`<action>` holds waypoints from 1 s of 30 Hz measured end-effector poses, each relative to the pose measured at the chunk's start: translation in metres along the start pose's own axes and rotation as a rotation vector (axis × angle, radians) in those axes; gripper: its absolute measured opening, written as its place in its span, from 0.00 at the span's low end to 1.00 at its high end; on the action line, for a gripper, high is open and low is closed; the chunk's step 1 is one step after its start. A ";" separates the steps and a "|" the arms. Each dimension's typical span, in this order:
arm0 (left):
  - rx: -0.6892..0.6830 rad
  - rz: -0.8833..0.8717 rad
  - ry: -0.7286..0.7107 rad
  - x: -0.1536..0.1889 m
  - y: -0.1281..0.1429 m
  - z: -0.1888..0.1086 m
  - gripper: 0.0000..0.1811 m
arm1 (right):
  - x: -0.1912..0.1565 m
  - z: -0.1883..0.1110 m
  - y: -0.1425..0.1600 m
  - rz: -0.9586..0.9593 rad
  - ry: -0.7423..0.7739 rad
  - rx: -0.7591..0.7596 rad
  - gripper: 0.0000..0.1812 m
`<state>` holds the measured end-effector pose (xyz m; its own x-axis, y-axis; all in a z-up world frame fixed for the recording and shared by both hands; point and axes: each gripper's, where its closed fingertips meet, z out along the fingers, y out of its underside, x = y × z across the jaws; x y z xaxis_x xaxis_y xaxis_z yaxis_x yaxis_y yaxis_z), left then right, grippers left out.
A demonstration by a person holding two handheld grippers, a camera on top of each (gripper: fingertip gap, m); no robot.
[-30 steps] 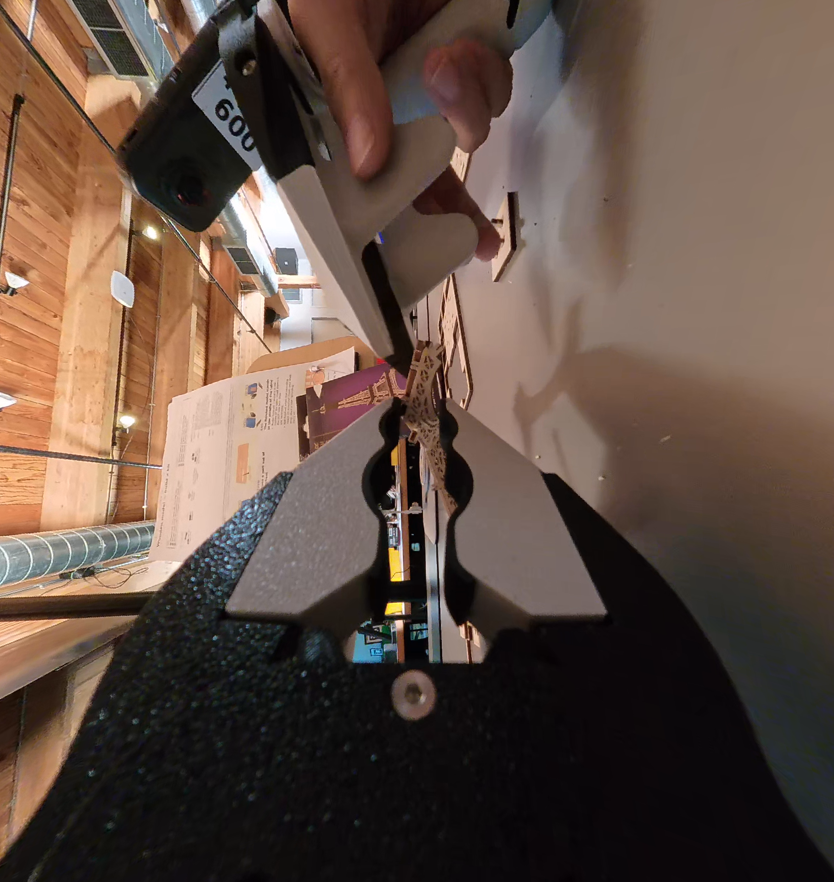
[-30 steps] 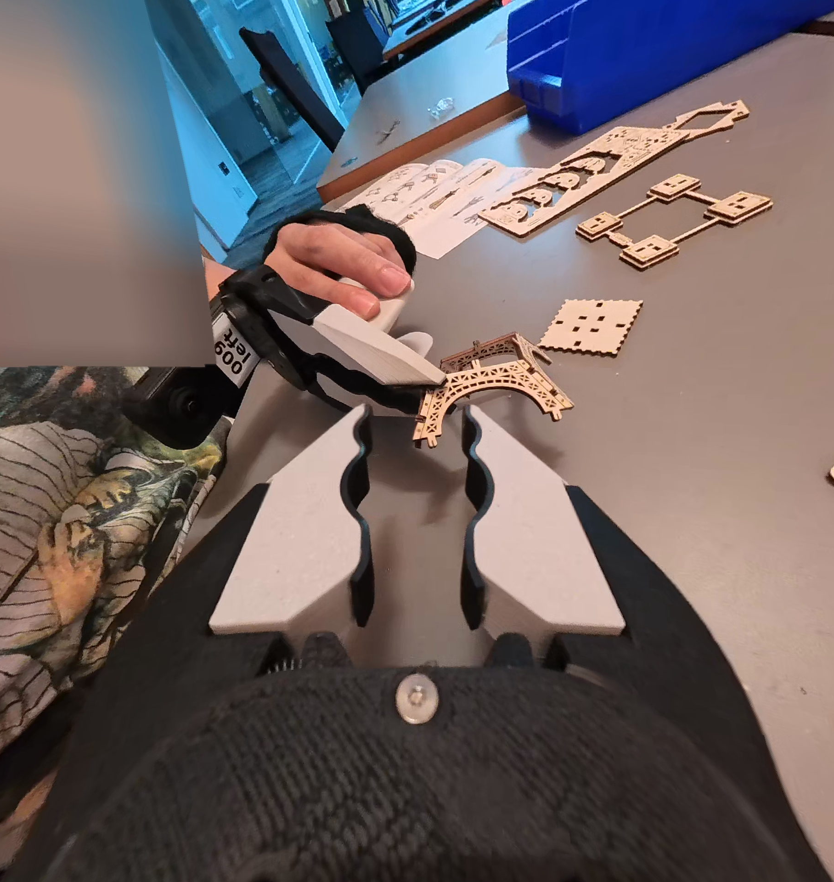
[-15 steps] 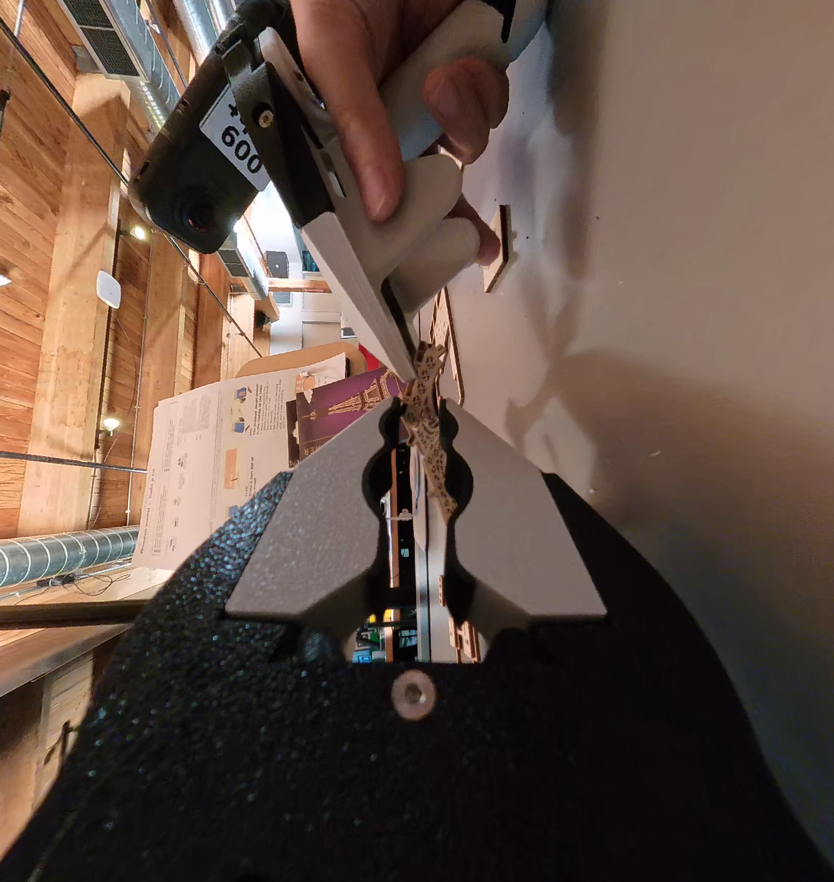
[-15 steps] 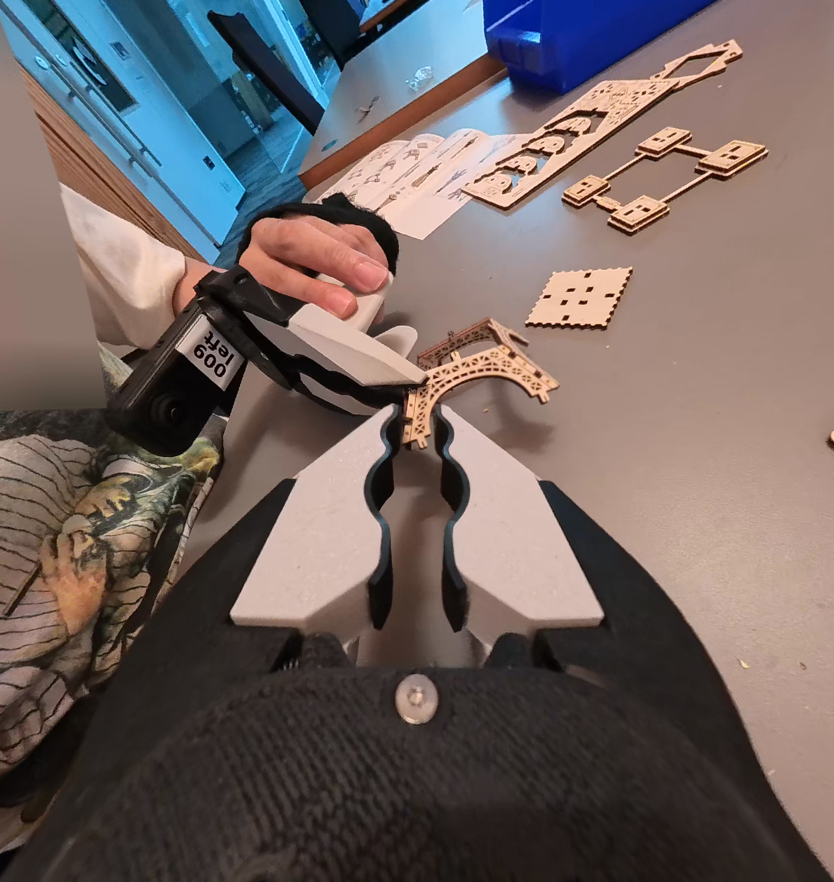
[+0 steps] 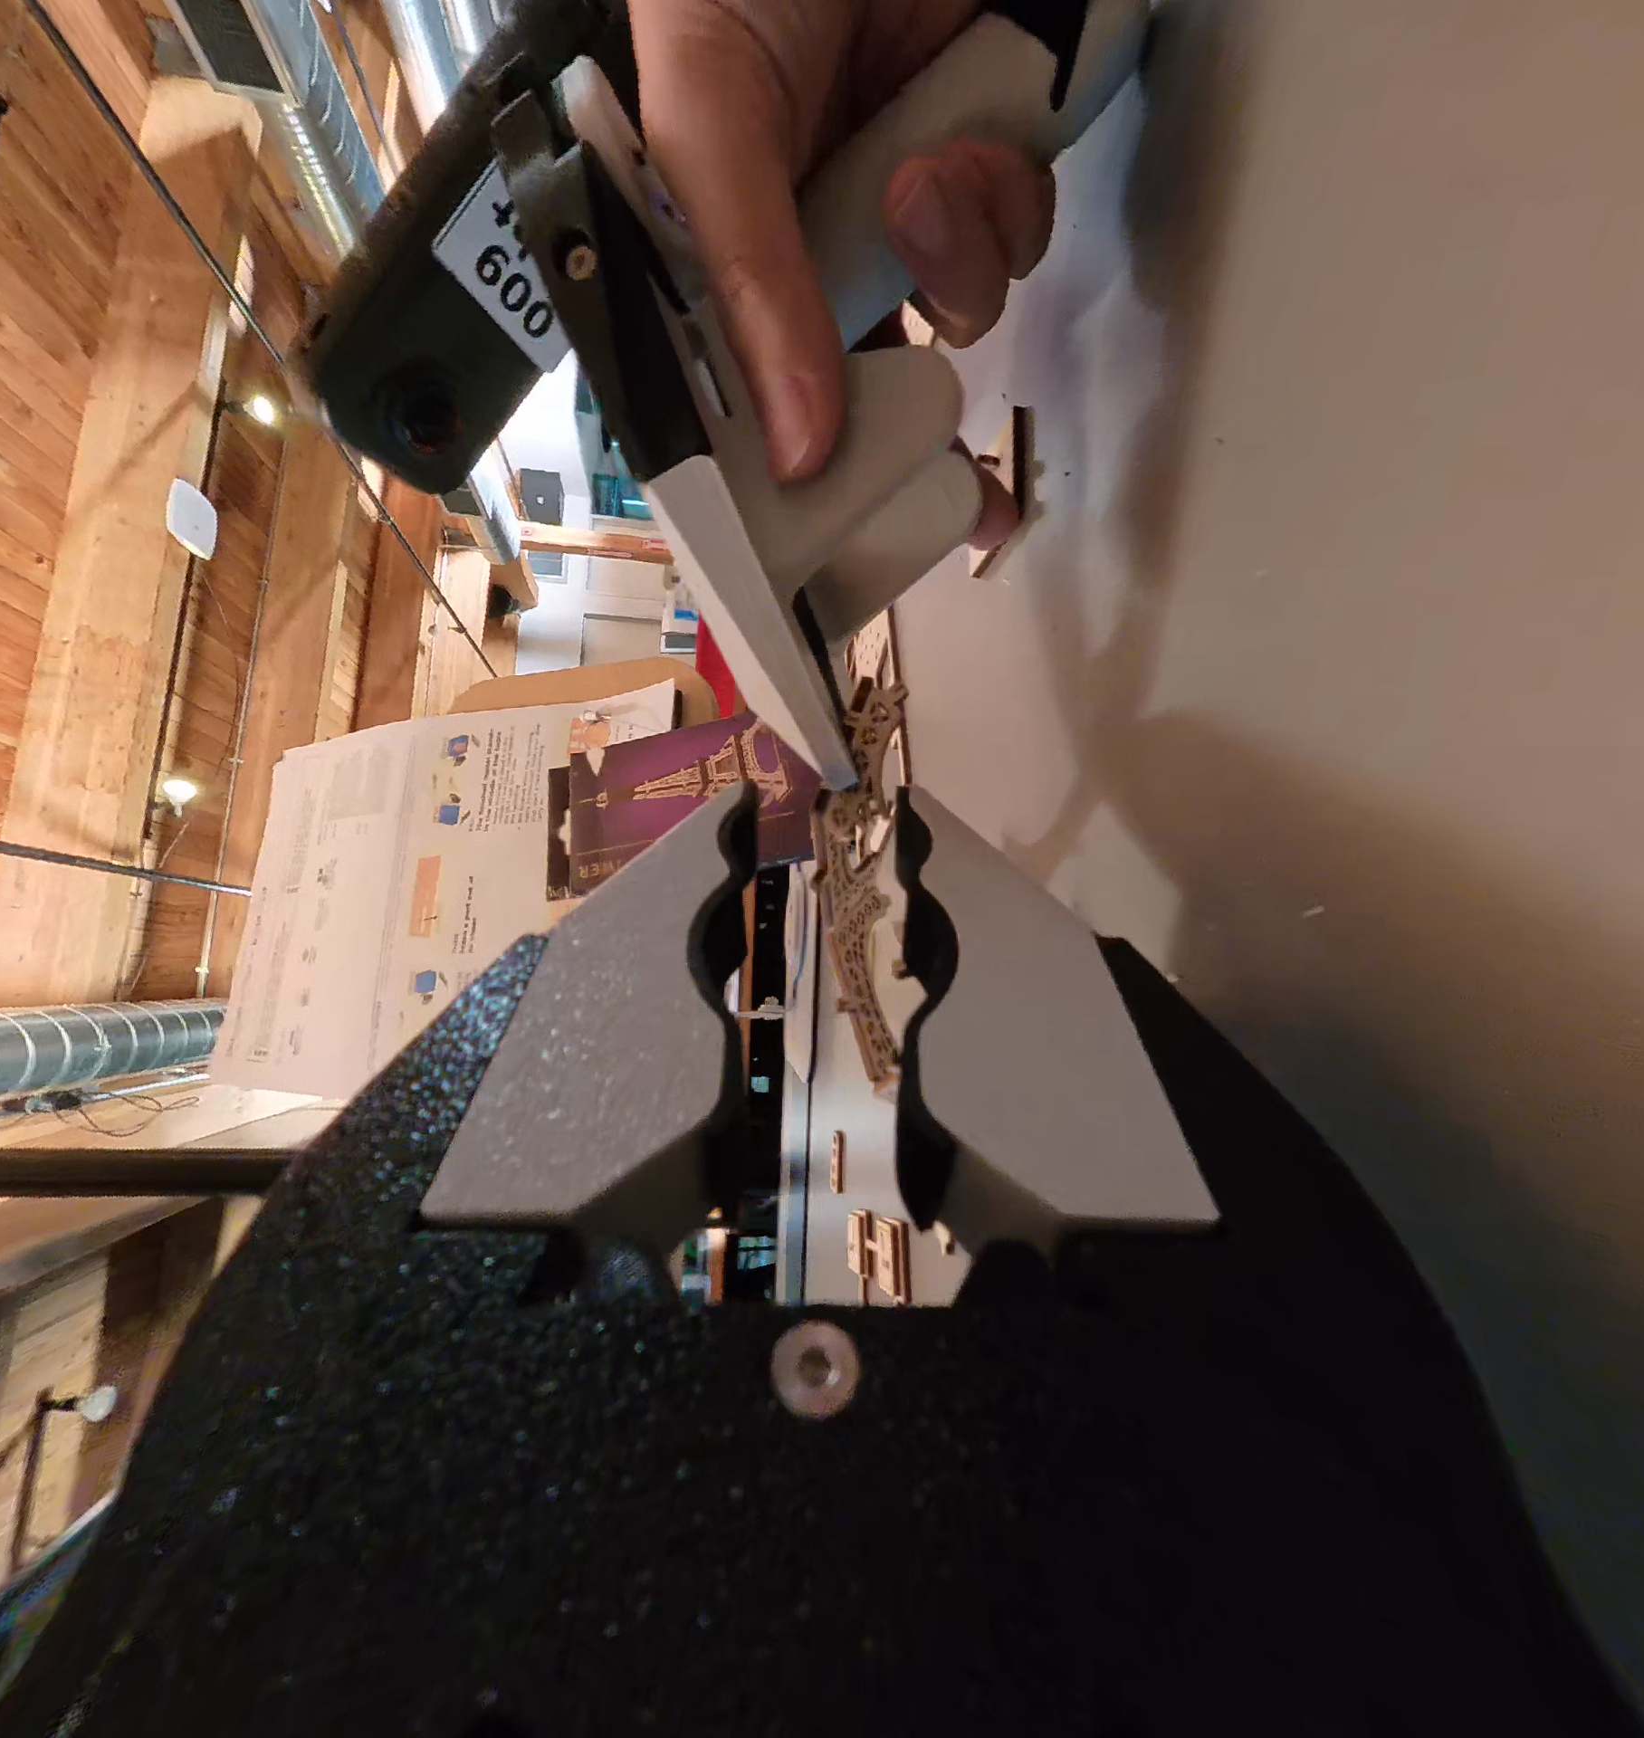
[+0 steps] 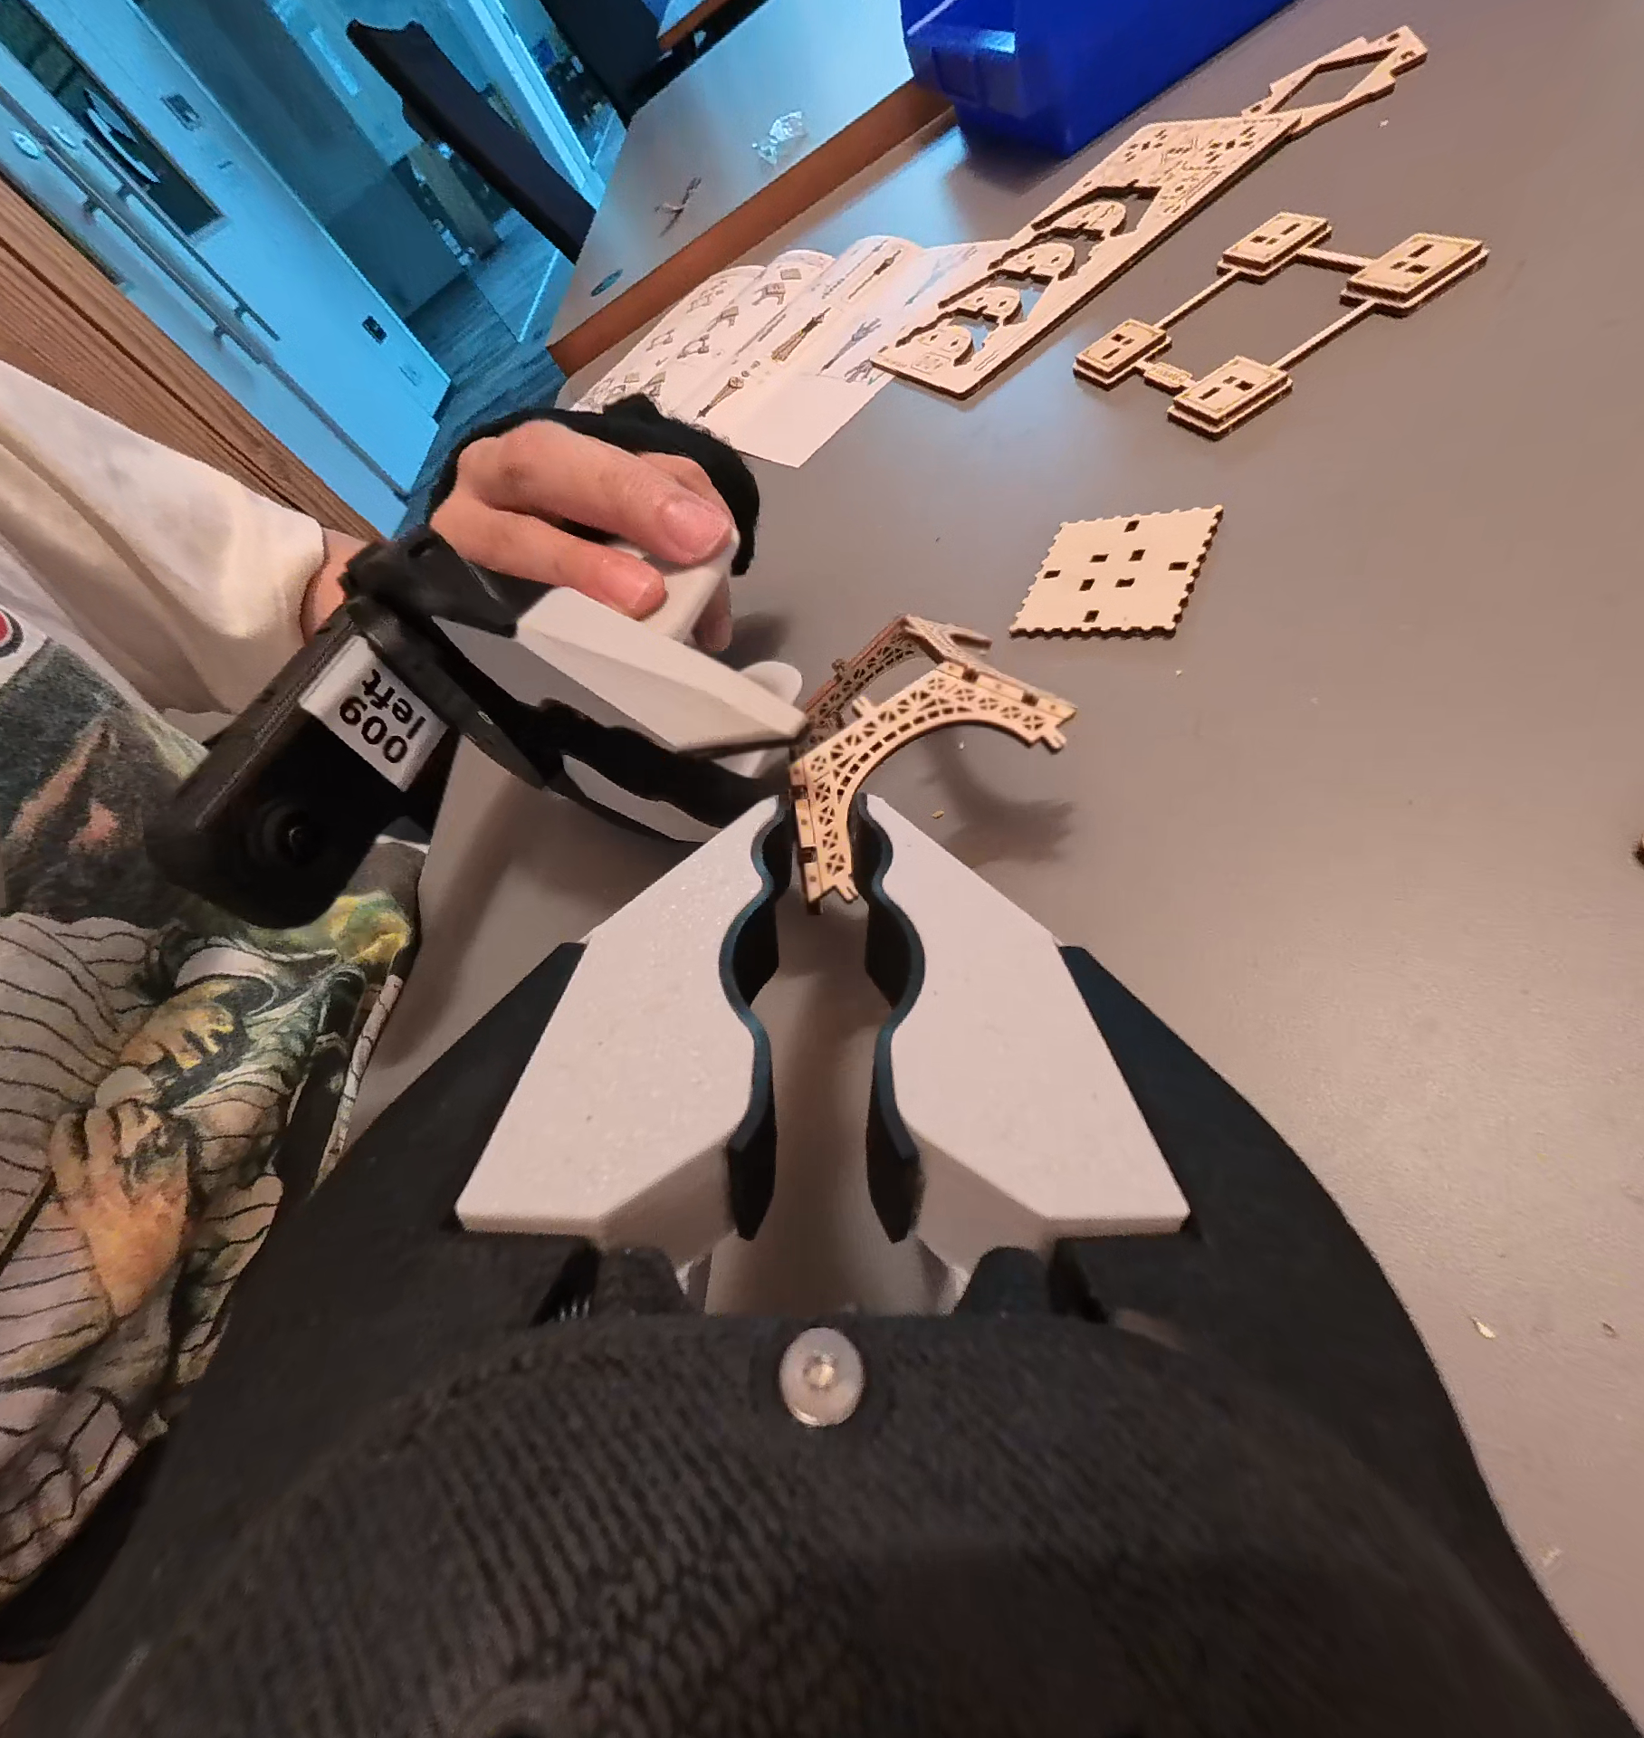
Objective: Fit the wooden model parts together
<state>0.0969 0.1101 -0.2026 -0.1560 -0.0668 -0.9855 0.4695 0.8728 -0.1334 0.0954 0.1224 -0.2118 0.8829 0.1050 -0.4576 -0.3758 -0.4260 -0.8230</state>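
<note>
A wooden lattice arch assembly [image 6: 931, 724] of two joined arch pieces hangs just above the grey table [image 6: 1364, 940]. My right gripper [image 6: 823, 818] is shut on one leg of it. My left gripper [image 5: 828, 809] is open, with the arch [image 5: 856, 931] lying in the gap against the right-hand finger. In the right wrist view the left gripper [image 6: 781, 752] comes in from the left, its tips at the top of the held leg. In the left wrist view the right gripper [image 5: 837, 766] reaches down from above onto the arch's end.
A square wooden plate with slots [image 6: 1119, 574], a frame of four small pads [image 6: 1270, 320], a cut-out sheet [image 6: 1129, 216], an instruction booklet [image 6: 781, 357] and a blue bin [image 6: 1082, 66] lie farther back. A person's sleeve [image 6: 141, 564] is at the left.
My right gripper moved in and shut on the arch's leg. My left gripper, earlier shut on the arch, has opened.
</note>
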 end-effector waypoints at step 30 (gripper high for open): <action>-0.302 -0.987 0.403 0.021 0.032 -0.047 0.15 | 0.009 -0.004 0.010 0.192 0.035 0.006 0.19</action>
<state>0.0675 0.1591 -0.2225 -0.6423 -0.6839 -0.3462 -0.2401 0.6084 -0.7565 0.1008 0.1154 -0.2234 0.8042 -0.0087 -0.5943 -0.5396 -0.4298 -0.7240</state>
